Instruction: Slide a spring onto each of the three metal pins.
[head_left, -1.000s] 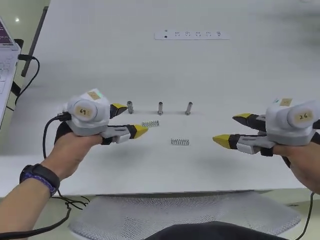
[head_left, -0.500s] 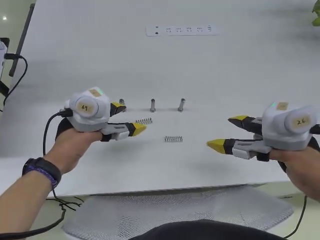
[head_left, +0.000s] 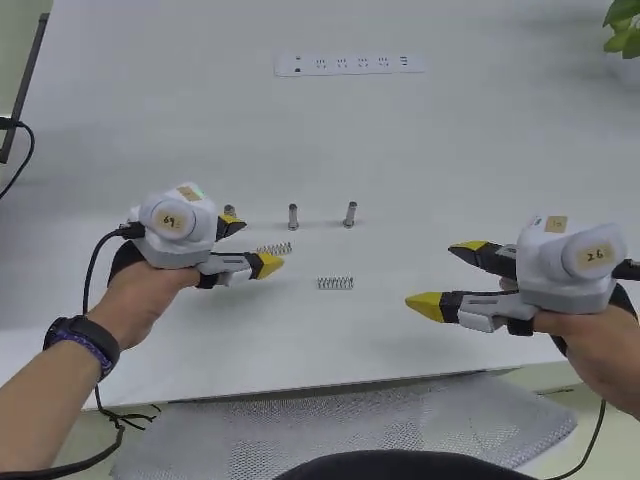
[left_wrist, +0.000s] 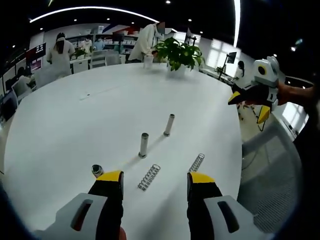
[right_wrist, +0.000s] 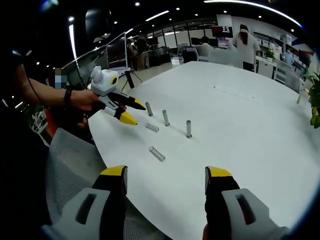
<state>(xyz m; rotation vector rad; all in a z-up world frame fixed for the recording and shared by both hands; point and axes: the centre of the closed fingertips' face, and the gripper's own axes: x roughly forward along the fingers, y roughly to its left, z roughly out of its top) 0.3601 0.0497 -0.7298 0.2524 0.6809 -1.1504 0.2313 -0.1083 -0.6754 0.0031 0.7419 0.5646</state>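
A broad white worktop (head_left: 450, 150) fills an open office, with a power strip (head_left: 350, 65) far back and a plant (head_left: 625, 25) at the far right corner. Three pins stand upright in a row near the middle: the left pin (head_left: 229, 210), middle pin (head_left: 293, 216) and right pin (head_left: 350, 214). On the person's side of the row two springs lie flat, apart from the pins. The far spring (head_left: 273, 249) is just off the left gripper's lower tip, and the near spring (head_left: 335, 283) is closer to the person.

The left gripper (head_left: 252, 243) hangs beside the left pin, its jaws wide apart and holding nothing. In the left gripper view the far spring lies ahead, between them. The right gripper (head_left: 443, 274) is well off to the right, its jaws also spread wide and empty.

The task looks barely begun. The middle and right pins are bare, and both loose springs have yet to be picked up. The left pin is partly behind the left gripper. In the left gripper view it looks shorter and thicker at the top, so it may carry a spring, but it is too small to tell.

The left sticker (head_left: 172, 222) seems to read 69. The right sticker (head_left: 588, 256) reads 26. Nothing on the power strip is legible.
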